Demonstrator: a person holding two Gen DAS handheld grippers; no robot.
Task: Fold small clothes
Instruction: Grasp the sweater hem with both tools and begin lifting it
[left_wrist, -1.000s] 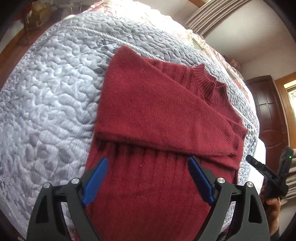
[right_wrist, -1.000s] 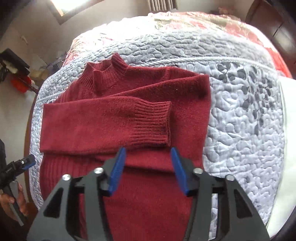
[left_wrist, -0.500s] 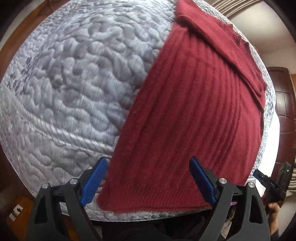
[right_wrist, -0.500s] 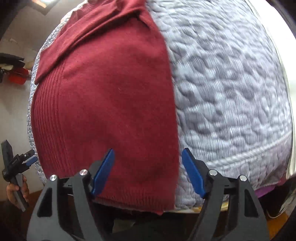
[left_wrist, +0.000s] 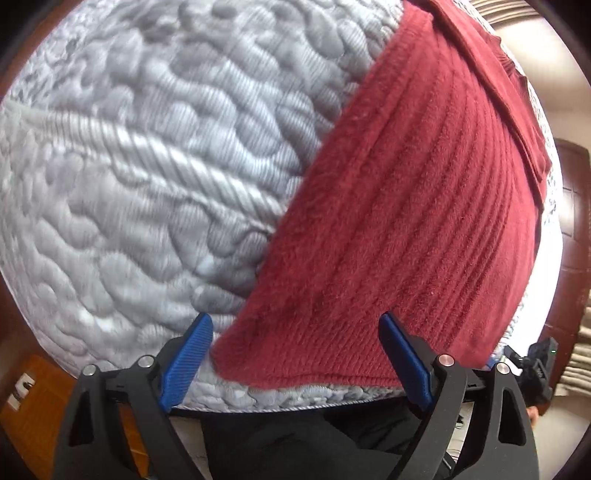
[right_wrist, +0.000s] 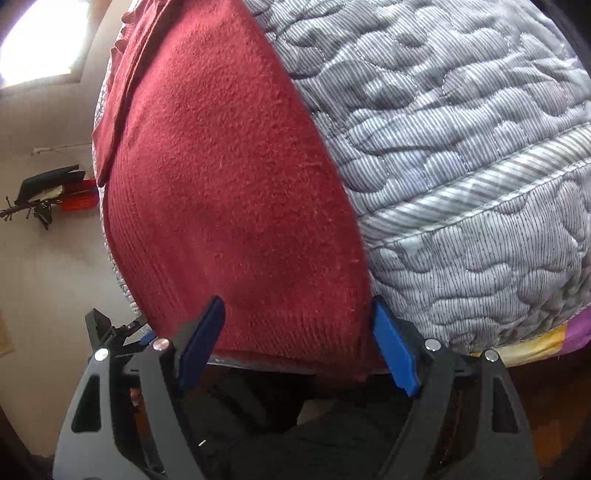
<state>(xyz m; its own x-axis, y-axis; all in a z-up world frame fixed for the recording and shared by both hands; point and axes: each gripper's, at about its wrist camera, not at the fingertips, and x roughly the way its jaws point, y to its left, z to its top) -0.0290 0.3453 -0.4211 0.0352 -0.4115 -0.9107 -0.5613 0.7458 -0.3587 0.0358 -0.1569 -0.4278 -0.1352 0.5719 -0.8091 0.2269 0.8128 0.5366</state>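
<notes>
Our left gripper (left_wrist: 295, 354) is spread wide, its blue pads (left_wrist: 188, 354) on either side of the bottom left corner of the red sweater (left_wrist: 417, 206), and nothing is pinched between them. Whether the pads touch the knit we cannot tell. Our right gripper (right_wrist: 299, 345) is likewise spread, straddling the sweater's (right_wrist: 229, 192) bottom right corner, with one blue pad (right_wrist: 395, 354) just beside the side edge where the knit meets the quilt (right_wrist: 461, 166).

The sweater lies flat on the grey quilted bedspread (left_wrist: 147, 166), its ribbed hem at the near edge of the bed, right at both claws. In the right wrist view the hem corner hangs slightly past the edge. Farther up, a folded sleeve (left_wrist: 495, 74) lies across the body of the garment. No containers are in view.

A raised cord-like seam (left_wrist: 166, 162) runs across the quilt to the left of the sweater. Under the quilt's edge on the right, a strip of yellow and purple fabric (right_wrist: 546, 339) shows. Dark clothing (left_wrist: 295, 439) fills the space below both claws. In the left wrist view we see the other gripper's black body near a dark wooden door (left_wrist: 572, 221). In the right wrist view a red object with dark items (right_wrist: 62, 192) sits by the pale wall, and a bright window (right_wrist: 44, 37) shows at the upper left.
</notes>
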